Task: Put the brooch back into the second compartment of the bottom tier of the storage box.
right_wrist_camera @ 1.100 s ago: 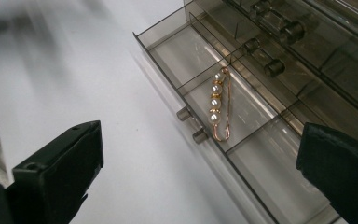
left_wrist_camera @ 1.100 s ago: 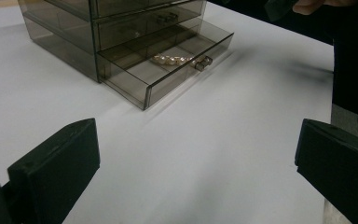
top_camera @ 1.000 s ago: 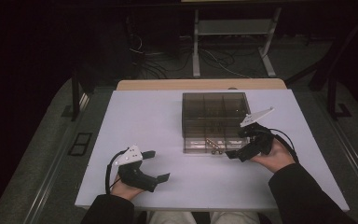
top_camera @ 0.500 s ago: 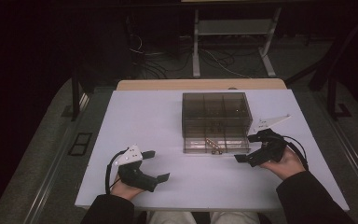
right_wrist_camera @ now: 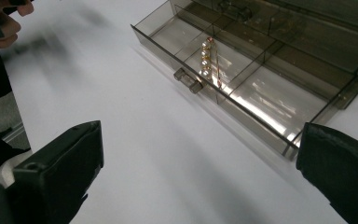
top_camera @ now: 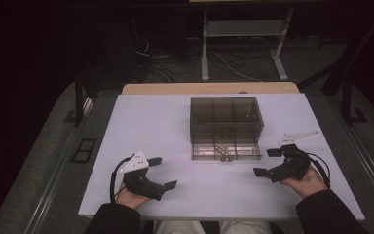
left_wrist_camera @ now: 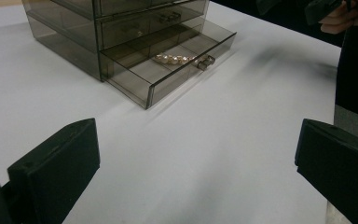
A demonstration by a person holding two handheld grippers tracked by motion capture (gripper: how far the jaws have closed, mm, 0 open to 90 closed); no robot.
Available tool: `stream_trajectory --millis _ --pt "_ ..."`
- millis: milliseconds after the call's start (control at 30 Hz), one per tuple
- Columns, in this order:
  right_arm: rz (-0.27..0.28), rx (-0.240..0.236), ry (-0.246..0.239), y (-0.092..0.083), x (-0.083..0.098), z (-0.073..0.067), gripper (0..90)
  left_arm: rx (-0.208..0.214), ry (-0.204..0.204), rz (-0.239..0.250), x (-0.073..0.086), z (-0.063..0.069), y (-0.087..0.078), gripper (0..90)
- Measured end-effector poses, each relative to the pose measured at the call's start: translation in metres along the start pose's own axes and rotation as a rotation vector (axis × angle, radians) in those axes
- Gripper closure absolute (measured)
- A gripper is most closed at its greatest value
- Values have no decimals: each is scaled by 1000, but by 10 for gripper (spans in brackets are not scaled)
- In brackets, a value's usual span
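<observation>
A smoky clear drawer box point(top_camera: 226, 117) stands mid-table, its bottom drawer point(top_camera: 226, 151) pulled out toward the person. A string of pearls point(left_wrist_camera: 175, 59) point(right_wrist_camera: 206, 58) lies in the drawer's middle compartment, behind the small knob point(right_wrist_camera: 189, 80). My left gripper point(top_camera: 163, 173) rests at the near left of the table, open, nothing between its jaws. At the near right, a little off the drawer's right corner, my right gripper point(top_camera: 268, 162) stands open and holds nothing.
The white table point(top_camera: 151, 126) has free room left of the box and along the front edge. Beyond the far edge are a metal stand point(top_camera: 241, 34) and loose cables point(top_camera: 160, 63) on the dark floor.
My right gripper has drawn back from the drawer front, toward the near right of the table. The left gripper has stayed put.
</observation>
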State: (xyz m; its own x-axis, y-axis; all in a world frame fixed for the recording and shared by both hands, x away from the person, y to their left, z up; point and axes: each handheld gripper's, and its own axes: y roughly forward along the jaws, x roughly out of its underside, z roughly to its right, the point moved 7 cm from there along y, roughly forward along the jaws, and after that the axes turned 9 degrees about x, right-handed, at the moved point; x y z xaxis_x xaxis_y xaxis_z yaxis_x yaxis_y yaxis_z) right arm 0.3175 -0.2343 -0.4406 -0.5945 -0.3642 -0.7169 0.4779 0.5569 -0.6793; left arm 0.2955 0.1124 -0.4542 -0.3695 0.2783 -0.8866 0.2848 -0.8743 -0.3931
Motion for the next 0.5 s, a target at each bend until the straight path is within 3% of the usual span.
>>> stream_trajectory --millis 500 --pt "87 49 69 -6 25 11 4 -6 -4 0 0 -1 -1 0"
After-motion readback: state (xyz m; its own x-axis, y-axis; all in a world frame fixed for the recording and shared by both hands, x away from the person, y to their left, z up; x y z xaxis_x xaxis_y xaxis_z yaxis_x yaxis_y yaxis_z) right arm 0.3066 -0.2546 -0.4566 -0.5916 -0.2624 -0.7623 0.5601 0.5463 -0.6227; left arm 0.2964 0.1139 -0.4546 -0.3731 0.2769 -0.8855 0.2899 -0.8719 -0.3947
